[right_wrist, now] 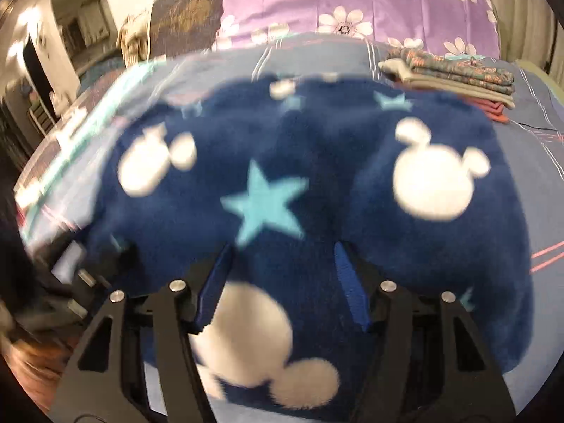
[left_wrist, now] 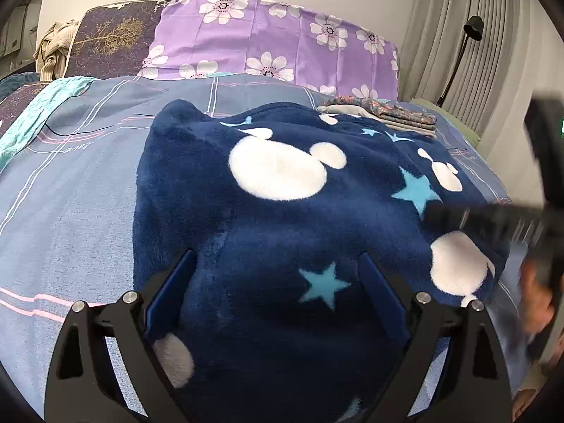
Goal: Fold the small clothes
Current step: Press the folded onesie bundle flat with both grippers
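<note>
Fleece garment (left_wrist: 282, 190), navy with white mouse heads and stars, lies spread on the bed (left_wrist: 63, 190), near its front edge, a folded stack (left_wrist: 391, 114) by the pillows. Both the left gripper (left_wrist: 278, 285) and right gripper (right_wrist: 282, 278) hover over it with jaws apart, holding nothing. Folding seems about to start; next, each must pinch a near edge.

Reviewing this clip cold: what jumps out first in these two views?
The navy fleece garment with white mouse heads and light-blue stars fills the middle of the bed, with the open left gripper and open right gripper above it. Behind it stands a purple flowered pillow, with a folded stack at far right.
</note>
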Available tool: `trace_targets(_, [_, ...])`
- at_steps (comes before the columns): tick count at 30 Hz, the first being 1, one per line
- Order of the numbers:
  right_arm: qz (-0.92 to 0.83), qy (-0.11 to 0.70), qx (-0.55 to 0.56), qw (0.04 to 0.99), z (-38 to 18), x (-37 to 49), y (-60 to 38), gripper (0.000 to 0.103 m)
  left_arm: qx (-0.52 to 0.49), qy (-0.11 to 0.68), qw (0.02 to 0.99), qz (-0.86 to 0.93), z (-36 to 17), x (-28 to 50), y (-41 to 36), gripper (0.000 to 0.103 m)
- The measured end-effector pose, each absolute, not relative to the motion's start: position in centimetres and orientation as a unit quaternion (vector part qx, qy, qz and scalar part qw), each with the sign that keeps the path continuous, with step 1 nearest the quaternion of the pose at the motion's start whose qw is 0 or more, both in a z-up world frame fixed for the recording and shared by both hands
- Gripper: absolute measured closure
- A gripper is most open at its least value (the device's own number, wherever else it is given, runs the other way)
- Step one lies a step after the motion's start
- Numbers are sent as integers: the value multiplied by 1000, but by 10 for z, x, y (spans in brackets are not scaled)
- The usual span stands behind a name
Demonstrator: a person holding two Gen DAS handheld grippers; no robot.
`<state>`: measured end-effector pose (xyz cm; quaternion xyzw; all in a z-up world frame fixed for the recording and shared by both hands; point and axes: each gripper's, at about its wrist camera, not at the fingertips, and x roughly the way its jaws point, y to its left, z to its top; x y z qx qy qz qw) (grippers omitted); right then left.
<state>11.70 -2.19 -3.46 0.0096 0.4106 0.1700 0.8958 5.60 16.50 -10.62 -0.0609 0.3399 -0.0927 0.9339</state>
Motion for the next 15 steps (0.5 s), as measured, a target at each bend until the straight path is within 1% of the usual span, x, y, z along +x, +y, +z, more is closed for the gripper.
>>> trace_targets(1, [171, 381, 1, 909, -21, 120, -20, 37, -64, 339, 934, -95, -106, 56, 166, 9])
trace_targets(3, [170, 367, -3, 914, -18, 135, -18, 35, -68, 338, 934, -97, -107, 55, 167, 9])
trace_targets(5, [159, 441, 17, 883, -53, 168, -20, 35, -71, 336, 934, -99, -107, 54, 168, 9])
trace_targets(6, [155, 484, 22, 861, -86, 184, -19, 34, -73, 335, 934, -100, -107, 54, 168, 9])
trace_targets(7, [158, 449, -9, 880, -93, 182, -13, 31, -75, 334, 934, -103, -107, 54, 169, 9])
trace_targets(8, [155, 431, -41, 888, -92, 177, -7, 31, -75, 333, 934, -103, -107, 54, 169, 9])
trace_targets(9, [145, 424, -61, 892, -88, 170, -1, 30, -77, 334, 934, -103, -107, 54, 169, 9])
trace_targets(12, [144, 442, -62, 883, -80, 173, 0, 31, -82, 334, 933, -110, -108, 54, 171, 6])
trace_targets(14, [148, 469, -9, 871, -65, 183, -12, 34, -80, 333, 933, -111, -108, 54, 170, 5])
trace_targets(15, [152, 467, 15, 871, -53, 186, -15, 38, -80, 333, 933, -110, -108, 54, 170, 5])
